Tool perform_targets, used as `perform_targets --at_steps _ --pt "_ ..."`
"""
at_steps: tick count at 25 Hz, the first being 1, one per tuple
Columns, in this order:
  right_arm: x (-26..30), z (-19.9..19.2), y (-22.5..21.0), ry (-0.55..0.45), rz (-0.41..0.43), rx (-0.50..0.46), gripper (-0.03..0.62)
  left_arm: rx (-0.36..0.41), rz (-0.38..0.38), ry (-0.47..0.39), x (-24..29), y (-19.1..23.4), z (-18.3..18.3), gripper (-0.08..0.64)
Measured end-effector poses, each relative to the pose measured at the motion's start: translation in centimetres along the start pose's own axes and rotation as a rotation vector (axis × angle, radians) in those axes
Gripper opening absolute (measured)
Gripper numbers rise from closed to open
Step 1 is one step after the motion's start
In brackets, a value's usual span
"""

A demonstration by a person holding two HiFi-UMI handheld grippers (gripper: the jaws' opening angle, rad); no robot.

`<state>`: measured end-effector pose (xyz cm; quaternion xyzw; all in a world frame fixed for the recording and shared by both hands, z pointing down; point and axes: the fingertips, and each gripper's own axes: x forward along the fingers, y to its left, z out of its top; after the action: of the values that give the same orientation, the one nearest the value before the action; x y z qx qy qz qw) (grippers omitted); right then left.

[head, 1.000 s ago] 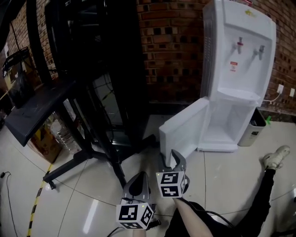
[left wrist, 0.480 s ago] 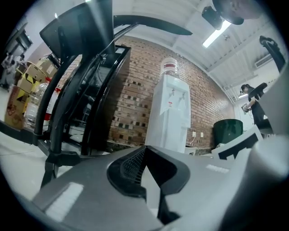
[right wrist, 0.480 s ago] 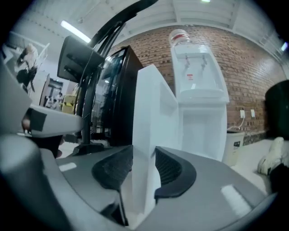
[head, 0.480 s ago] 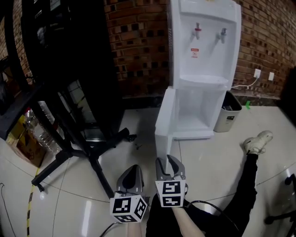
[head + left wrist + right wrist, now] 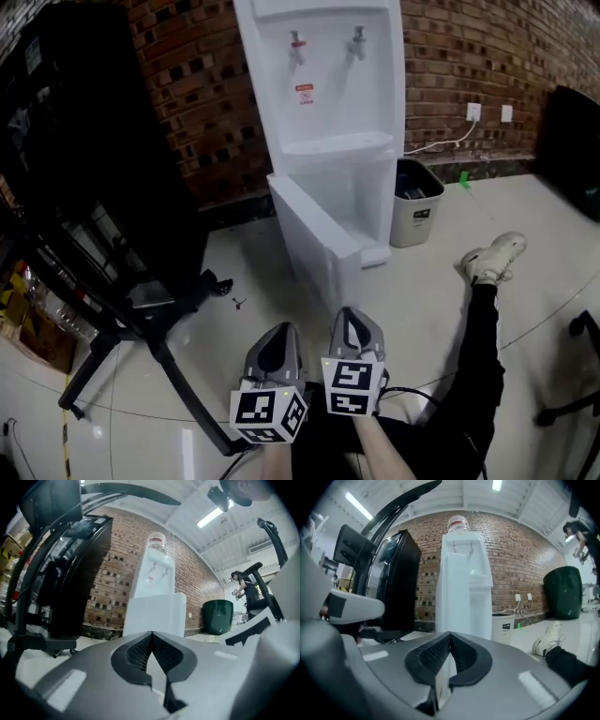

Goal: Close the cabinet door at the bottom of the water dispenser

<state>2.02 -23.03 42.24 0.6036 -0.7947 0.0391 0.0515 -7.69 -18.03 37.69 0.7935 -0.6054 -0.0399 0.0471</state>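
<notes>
The white water dispenser [image 5: 328,84] stands against the brick wall. Its bottom cabinet door [image 5: 314,246] hangs open, swung out toward me over the floor. Both grippers are low in the head view, side by side, a short way in front of the door's free edge and apart from it. My left gripper [image 5: 277,339] is shut with nothing between its jaws. My right gripper [image 5: 354,324] is also shut and empty. In the left gripper view the door [image 5: 157,616] shows straight ahead beyond the jaws [image 5: 151,633]. The right gripper view has the dispenser [image 5: 461,573] ahead of its shut gripper [image 5: 450,633].
A small bin [image 5: 412,211] sits right of the dispenser, under a wall socket [image 5: 473,112]. A black rack on a wheeled stand [image 5: 122,281] fills the left. A person's leg with a white shoe [image 5: 492,255] stretches across the floor at right. A chair base [image 5: 572,394] pokes in at the right edge.
The right gripper's jaws have gone from open to shut on nothing. Both grippers and the view have swung round, so the dispenser and its open door now stand straight ahead.
</notes>
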Motion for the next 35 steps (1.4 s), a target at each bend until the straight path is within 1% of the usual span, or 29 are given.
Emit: perform_targets --at_steps 3,6,10,12,14,18,22,26,29,31,35 --pt "1.2 0.1 -3.9 0.000 -0.048 -0.008 0.009 0.019 -0.049 0.013 2.7 -2.2 -0.7 0.015" --pt "2.8 0.6 -7.3 -0.002 -0.081 -0.020 0.009 0.025 -0.076 0.012 5.9 -3.6 -1.1 0.015" --pt "4.4 0.3 -11.0 0.021 -0.136 -0.009 0.009 0.070 -0.135 0.052 10.2 -5.7 -2.6 0.015" --pt "5.4 0.4 -12.5 0.026 -0.155 -0.007 0.009 0.069 -0.147 0.051 12.6 -6.2 -3.1 0.015" --pt "6.8 0.9 -13.7 0.019 -0.164 -0.016 0.009 0.069 -0.129 0.030 15.1 -6.0 -2.9 0.015" --pt "9.5 1.5 -16.3 0.017 -0.208 -0.040 0.009 0.106 -0.100 -0.004 19.5 -5.5 -2.8 0.015" --pt "12.5 1.8 -18.6 0.005 -0.266 -0.082 0.009 0.072 -0.079 -0.025 22.5 -4.2 -2.9 0.015" --pt "16.2 2.5 -20.2 -0.007 -0.299 -0.126 0.009 0.082 -0.046 -0.031 25.2 -2.2 -2.7 0.015" --pt "18.3 2.7 -21.2 0.003 -0.302 -0.144 0.009 0.069 -0.029 -0.045 26.8 -1.1 -2.2 0.015" --pt "19.6 2.7 -21.5 0.003 -0.294 -0.141 0.009 0.071 -0.019 -0.055 27.6 -0.5 -1.7 0.015" --pt "21.8 2.8 -21.8 0.003 -0.279 -0.148 0.009 0.088 -0.023 -0.068 29.2 -0.1 -0.7 0.015"
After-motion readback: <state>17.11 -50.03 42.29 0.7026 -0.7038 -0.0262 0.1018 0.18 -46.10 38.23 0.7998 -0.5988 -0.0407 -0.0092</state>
